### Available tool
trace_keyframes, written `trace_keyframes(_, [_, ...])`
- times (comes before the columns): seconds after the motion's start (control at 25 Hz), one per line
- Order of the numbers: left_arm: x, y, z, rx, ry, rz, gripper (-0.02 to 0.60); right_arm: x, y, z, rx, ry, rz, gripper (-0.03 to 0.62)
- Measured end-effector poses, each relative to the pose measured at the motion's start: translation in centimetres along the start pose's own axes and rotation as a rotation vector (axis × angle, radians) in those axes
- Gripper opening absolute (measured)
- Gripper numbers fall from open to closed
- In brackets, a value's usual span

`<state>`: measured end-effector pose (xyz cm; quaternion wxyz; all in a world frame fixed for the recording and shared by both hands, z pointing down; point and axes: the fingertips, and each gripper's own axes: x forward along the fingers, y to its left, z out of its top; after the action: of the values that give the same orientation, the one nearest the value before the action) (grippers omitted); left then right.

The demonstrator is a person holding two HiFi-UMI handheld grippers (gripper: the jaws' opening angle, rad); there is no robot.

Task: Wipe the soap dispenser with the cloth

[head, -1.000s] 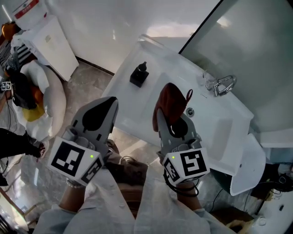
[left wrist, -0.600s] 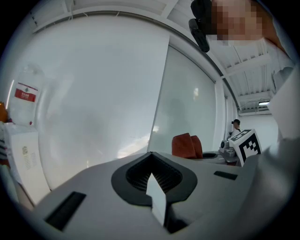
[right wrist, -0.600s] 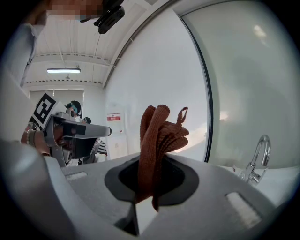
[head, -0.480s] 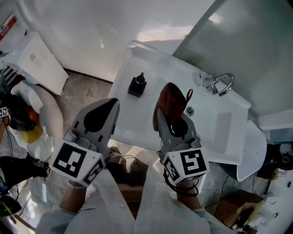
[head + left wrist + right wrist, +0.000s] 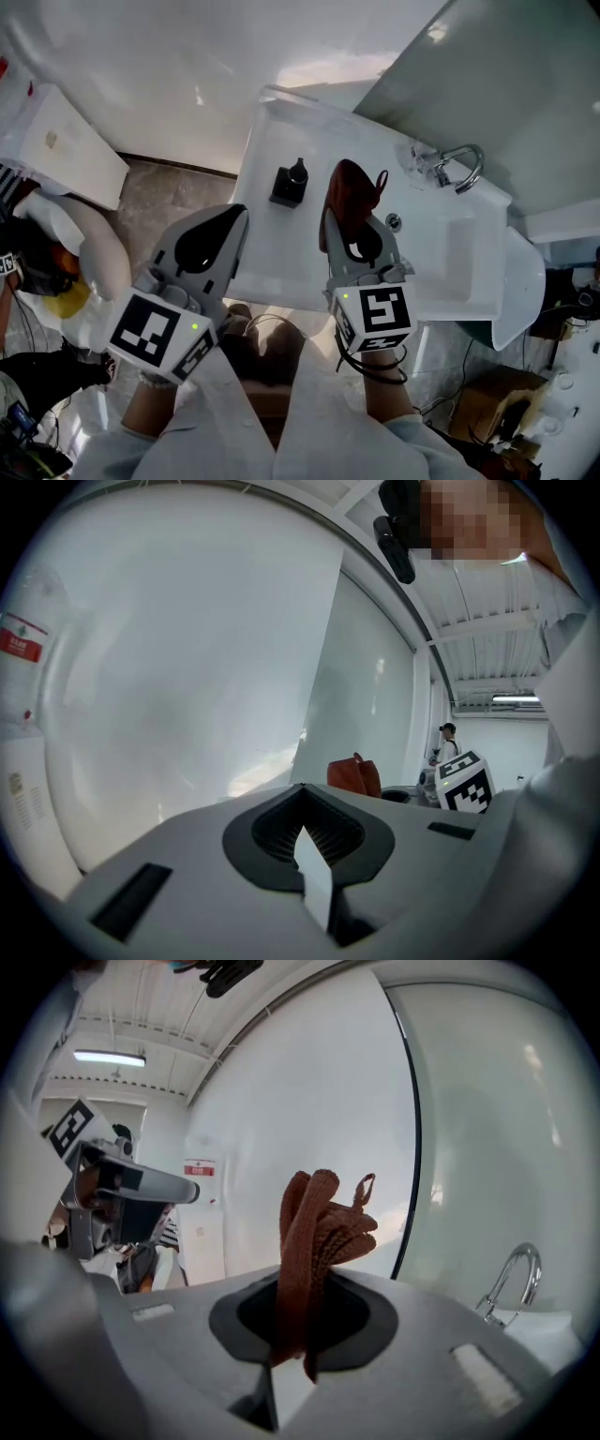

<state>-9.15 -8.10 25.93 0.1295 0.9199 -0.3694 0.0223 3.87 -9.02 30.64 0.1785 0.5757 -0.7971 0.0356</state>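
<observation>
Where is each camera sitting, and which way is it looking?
Head view: on the person's head, looking steeply down at the sink counter and soap dispenser; the left gripper, right gripper and sleeves show.
Left gripper view: on the left gripper, looking along its shut jaws at the white wall.
Right gripper view: on the right gripper, looking along jaws clamped on the cloth toward the faucet.
Shared: all three show the cloth.
</observation>
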Motion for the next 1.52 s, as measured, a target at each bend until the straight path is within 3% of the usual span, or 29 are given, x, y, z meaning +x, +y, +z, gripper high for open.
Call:
trace_keyframes(0.36, [0.0,2.4,-0.7,-0.016,0.021,-0.033,0.004,6.7,0.5,-3.8,-0.131,0.151,-0.036,0.055])
trace_keyframes(0.64, [0.4,3.1,-0.8,-0.024,0.019,-0.066,0.004,9.2,0.7,-6.0,-0.366,0.262,-0.100,0.055])
trace_keyframes(0.92, [0.3,3.2,-1.1,-0.029,0.027,-0.076,0.004,9.7,1.7,-8.0,-0.394,0.297,-0.098,0.055])
trace_keyframes(1.12, [0.6,3.0,-1.2,-0.030,0.034,-0.077,0.004,9.9,1.9,-8.3,-0.489,0.294,-0.116,0.055])
trace_keyframes(1.52, [1.6,3.0,-1.6,-0.044,0.035,-0.068,0.003,9.6,2.3,-9.0,-0.521,0.297,-0.114,0.055])
